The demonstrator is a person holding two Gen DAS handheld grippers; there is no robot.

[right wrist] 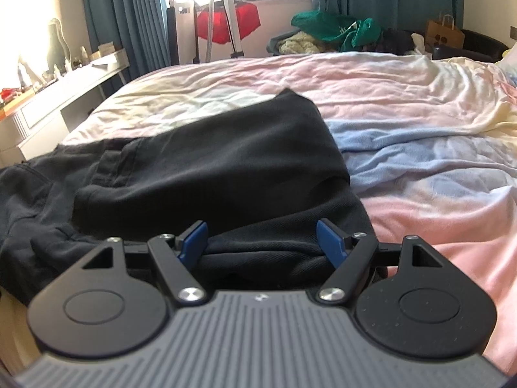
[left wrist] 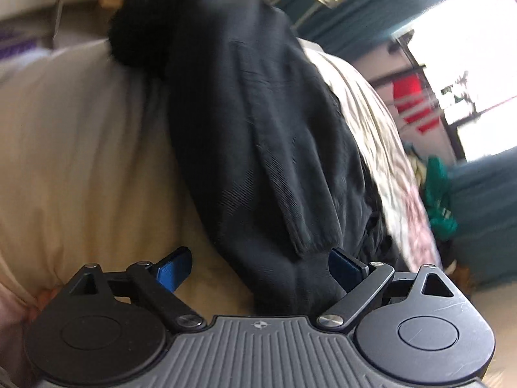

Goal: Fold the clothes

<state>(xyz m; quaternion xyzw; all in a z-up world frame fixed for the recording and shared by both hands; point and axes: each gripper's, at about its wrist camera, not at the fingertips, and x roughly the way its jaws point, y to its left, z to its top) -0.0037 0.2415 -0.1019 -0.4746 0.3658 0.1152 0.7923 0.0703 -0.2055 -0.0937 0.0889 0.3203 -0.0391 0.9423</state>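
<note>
Black garment (right wrist: pixel 206 168) is lying partly folded on the pastel bedspread (right wrist: pixel 420 103); I am holding the right gripper (right wrist: pixel 261 239) and left gripper (left wrist: pixel 258 265) spread wide over its edges (nothing pinched). Next: closing on a hem.

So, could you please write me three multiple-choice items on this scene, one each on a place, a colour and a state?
1. Where does the black garment lie?
A. on the bed
B. on the desk
C. on the floor

2. What colour are the curtains?
A. red
B. teal
C. white

3. How stand the jaws of the right tool?
A. shut on cloth
B. shut on nothing
C. open

Answers:
1 A, the right view shows it spread on the bedcover.
2 B, teal drapes flank the window.
3 C, its blue pads stand wide apart with cloth between them, as do those of the left tool.
</note>
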